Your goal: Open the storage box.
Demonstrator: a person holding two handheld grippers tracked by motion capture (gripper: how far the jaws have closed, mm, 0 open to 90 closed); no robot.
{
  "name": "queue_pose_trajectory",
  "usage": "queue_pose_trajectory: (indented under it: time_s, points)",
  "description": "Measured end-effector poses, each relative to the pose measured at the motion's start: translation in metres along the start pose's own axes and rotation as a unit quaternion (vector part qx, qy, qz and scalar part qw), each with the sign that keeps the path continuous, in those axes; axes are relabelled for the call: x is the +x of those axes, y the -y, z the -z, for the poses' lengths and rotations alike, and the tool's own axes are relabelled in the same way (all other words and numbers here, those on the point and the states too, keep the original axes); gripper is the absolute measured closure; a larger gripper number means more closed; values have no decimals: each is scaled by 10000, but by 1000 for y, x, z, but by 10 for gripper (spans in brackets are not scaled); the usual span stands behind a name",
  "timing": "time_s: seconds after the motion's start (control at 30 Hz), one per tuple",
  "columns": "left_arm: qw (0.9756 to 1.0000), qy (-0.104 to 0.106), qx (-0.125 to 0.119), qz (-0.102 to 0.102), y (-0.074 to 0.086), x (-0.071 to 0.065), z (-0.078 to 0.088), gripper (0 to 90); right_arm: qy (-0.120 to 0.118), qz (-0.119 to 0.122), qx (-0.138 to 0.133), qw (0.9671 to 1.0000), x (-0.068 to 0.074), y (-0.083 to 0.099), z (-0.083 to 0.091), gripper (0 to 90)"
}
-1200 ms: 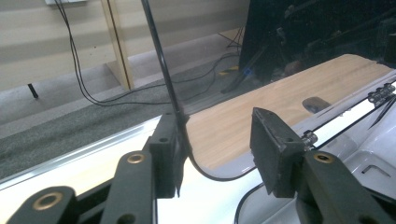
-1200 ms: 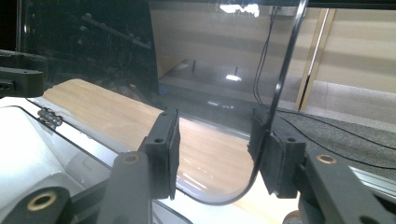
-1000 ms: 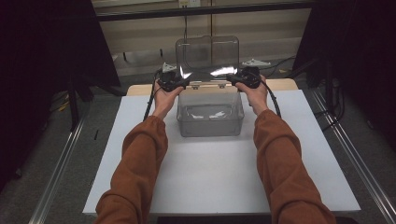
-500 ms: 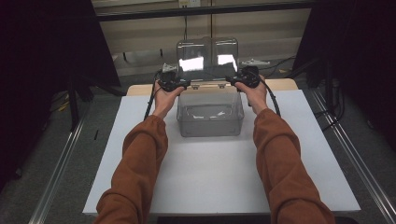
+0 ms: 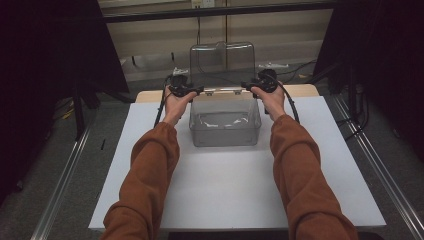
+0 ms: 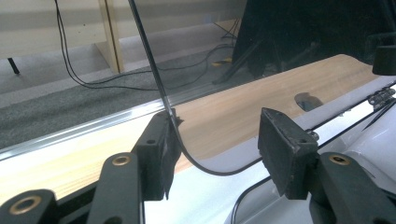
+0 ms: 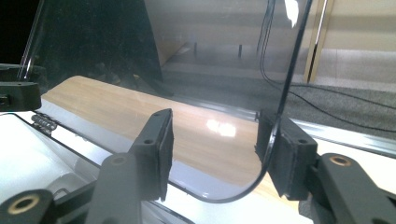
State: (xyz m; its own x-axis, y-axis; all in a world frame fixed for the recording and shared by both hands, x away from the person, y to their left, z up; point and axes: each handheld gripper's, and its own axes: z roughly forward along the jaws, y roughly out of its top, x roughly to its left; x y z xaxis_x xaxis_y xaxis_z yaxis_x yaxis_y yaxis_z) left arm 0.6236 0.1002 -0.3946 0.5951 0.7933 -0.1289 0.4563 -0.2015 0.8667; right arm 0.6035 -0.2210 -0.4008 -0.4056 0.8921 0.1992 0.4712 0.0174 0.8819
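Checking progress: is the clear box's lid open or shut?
Open: the lid stands upright behind the clear box, hinged at its back rim.

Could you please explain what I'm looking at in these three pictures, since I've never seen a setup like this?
A person in rust-orange sleeves holds a black two-jaw tool in each hand: the left tool and the right tool. One picture looks down from above the person; the other two come from cameras riding on each tool, looking along its jaws. On the white table top stands a clear plastic box, its clear hinged lid raised upright. Each tool's jaws, which have just been opening, straddle a lower corner of that lid: the edge rests against one pad, the other pad stands apart, so neither clamps it.
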Motion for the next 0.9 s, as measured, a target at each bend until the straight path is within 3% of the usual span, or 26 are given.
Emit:
queue_pose_trajectory:
  time_s: [0.27, 0.5, 0.9]
  points:
    - [10000, -40, 8, 46, 1, 2, -2, 457, 6, -145, 33, 9999, 0, 2, -3, 425]
    - [9998, 3, -3, 195, 3, 5, -3, 453, -98, -418, 111, 9990, -3, 6, -6, 410]
    - [9996, 11, -51, 292, 4, 6, -5, 442, -33, -451, 176, 9988, 0, 5, -8, 373]
